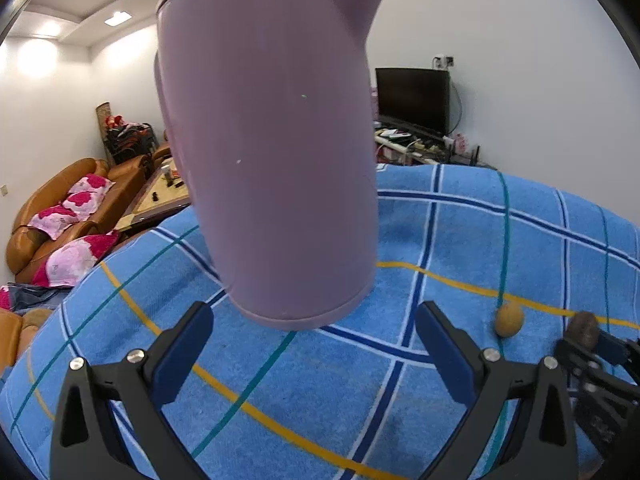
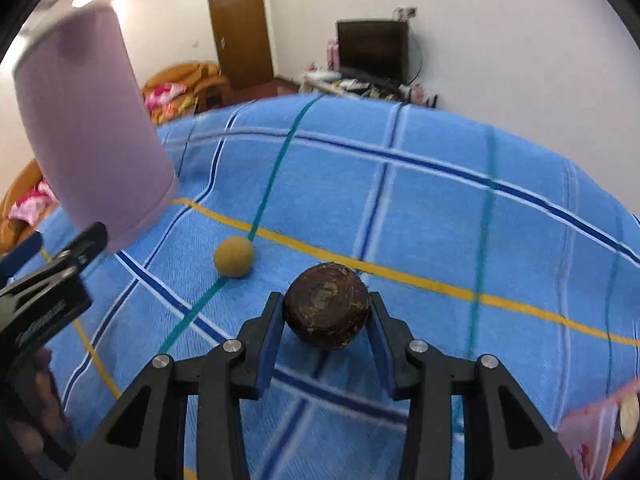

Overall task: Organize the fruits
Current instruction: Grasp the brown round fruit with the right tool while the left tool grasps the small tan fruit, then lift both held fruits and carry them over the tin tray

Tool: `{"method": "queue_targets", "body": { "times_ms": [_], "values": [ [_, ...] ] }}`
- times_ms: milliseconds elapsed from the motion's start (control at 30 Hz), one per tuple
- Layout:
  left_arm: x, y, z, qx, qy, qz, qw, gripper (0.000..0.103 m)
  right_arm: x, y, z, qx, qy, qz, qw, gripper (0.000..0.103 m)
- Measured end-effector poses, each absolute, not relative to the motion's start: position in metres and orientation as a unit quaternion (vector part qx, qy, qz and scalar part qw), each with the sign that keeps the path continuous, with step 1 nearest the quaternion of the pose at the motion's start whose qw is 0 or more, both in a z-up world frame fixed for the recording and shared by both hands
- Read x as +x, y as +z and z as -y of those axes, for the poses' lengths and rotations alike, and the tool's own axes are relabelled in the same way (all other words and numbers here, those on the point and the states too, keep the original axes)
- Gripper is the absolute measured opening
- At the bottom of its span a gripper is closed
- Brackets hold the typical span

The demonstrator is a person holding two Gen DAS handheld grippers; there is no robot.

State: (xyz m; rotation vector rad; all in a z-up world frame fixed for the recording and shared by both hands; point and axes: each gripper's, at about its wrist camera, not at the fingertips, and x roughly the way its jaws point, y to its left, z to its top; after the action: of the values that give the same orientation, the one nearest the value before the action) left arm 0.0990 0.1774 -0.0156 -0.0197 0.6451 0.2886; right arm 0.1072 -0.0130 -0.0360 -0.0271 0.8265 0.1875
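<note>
The right hand-held gripper (image 2: 326, 322) has its two blue pads on both sides of a dark brown round fruit (image 2: 327, 306). The pads touch the fruit's sides, so it looks gripped. The fruit sits low on the blue checked cloth (image 2: 440, 220) that covers the counter, near the yellow stripe. It is hard to tell if it is off the cloth yet.

A small tan fruit (image 2: 234, 257) lies just beside it, on the green stripe, not touching it.

The left hand-held gripper (image 1: 314, 350) is open, with nothing between its pads. A big purple jug (image 1: 272, 140) stands right in front of it on the cloth.

The step now is likely picking up the brown fruit. To do it well, the person should squeeze gently, because a round fruit can slip out or roll. The pads look set at the widest part, which is good. The lift should go straight up, so the tan fruit does not get bumped and roll away. The left one should stay clear of the jug so it does not tip.
</note>
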Motion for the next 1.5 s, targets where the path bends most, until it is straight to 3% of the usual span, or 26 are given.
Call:
{"method": "queue_targets", "body": {
  "times_ms": [167, 400, 500, 567, 667, 733, 900, 1000, 1200, 1367, 1500],
  "values": [
    [0.094, -0.012, -0.16, -0.012, 0.064, -0.306, 0.95, 0.102, 0.062, -0.021, 0.039, -0.015, 0.072, -0.354, 0.932, 0.043],
    [0.103, -0.015, -0.118, -0.01, -0.031, -0.358, 0.933, 0.096, 0.017, -0.005, 0.064, -0.018, 0.06, -0.303, 0.951, 0.043],
    [0.118, -0.014, -0.094, 0.031, -0.035, -0.373, 0.927, 0.084, 0.017, -0.007, 0.066, -0.012, 0.069, -0.307, 0.949, 0.043],
    [0.13, -0.017, -0.077, 0.07, -0.032, -0.373, 0.925, 0.084, 0.019, -0.009, 0.069, -0.002, 0.075, -0.313, 0.947, 0.043],
    [0.144, -0.025, -0.07, 0.053, -0.046, -0.397, 0.915, 0.076, 0.022, -0.011, 0.071, 0.008, 0.079, -0.32, 0.944, 0.043],
    [0.157, -0.034, -0.069, 0.033, -0.054, -0.424, 0.904, 0.063, 0.023, -0.012, 0.072, 0.012, 0.081, -0.324, 0.943, 0.043],
    [0.165, -0.042, -0.067, 0.029, -0.059, -0.434, 0.898, 0.055, 0.03, -0.015, 0.074, 0.022, 0.085, -0.336, 0.938, 0.043],
    [0.164, -0.041, -0.07, 0.015, -0.069, -0.432, 0.899, 0.026, 0.031, -0.017, 0.075, 0.028, 0.085, -0.338, 0.937, 0.043],
    [0.153, -0.032, -0.087, -0.022, -0.066, -0.401, 0.913, 0.026, 0.026, -0.014, 0.07, 0.02, 0.076, -0.317, 0.945, 0.043],
    [0.116, -0.012, -0.075, 0.031, -0.015, -0.318, 0.947, 0.026, 0.01, -0.003, 0.063, -0.015, 0.056, -0.274, 0.96, 0.043],
    [0.097, -0.006, -0.066, 0.034, -0.003, -0.301, 0.953, 0.026, 0.004, 0.002, 0.061, -0.034, 0.043, -0.252, 0.966, 0.043]
  ]
}}
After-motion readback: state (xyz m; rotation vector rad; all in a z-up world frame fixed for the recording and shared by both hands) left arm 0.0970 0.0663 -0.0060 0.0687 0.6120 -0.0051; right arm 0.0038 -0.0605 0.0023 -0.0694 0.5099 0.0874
